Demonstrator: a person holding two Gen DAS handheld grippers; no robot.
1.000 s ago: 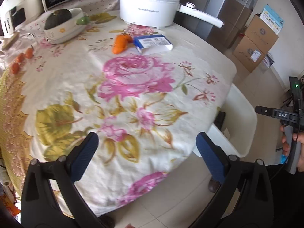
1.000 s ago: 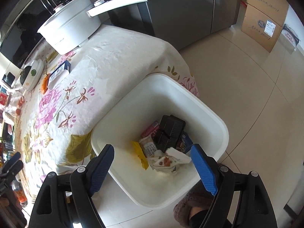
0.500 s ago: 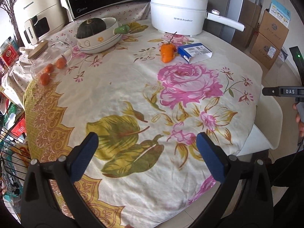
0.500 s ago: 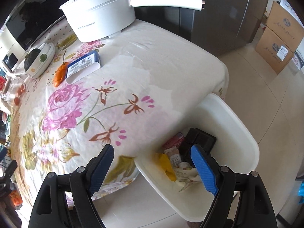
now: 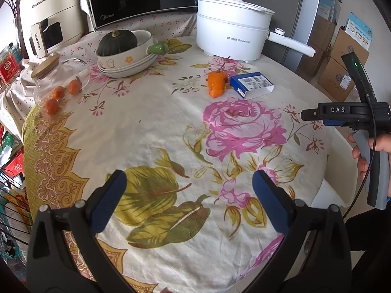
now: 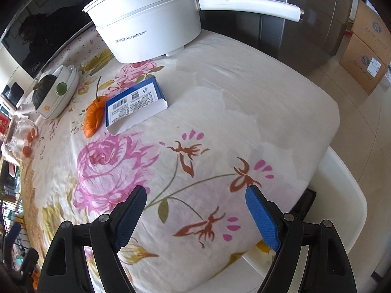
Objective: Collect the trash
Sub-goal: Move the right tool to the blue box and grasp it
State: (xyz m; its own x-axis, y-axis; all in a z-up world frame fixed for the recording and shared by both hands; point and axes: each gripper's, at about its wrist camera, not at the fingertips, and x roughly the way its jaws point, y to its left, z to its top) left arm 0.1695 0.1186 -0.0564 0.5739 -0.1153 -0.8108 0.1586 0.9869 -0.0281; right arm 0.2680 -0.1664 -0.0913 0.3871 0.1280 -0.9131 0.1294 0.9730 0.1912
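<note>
We hold both claws wide apart and empty over the flowered tablecloth (image 5: 151,131): left claw (image 5: 187,202), right claw (image 6: 195,213). Farther on, a blue-and-white box (image 6: 135,103) lies touching an orange peel (image 6: 92,117), before the white pot (image 6: 149,24). The white bin (image 6: 342,195) sits beside the table edge.

- One white electric pot (image 5: 232,29), at the table's far edge.
- One blue-and-white box (image 5: 253,85), just in front of the pot.
- One orange peel (image 5: 216,85), left of the box, touching or nearly so.
- One dark squash (image 5: 117,42), in stacked bowls (image 5: 127,63) left of the pot.
- Three small orange fruits (image 5: 73,87), far left of the pot.
- One white bin (image 6: 347,195), below the table's edge.
</note>
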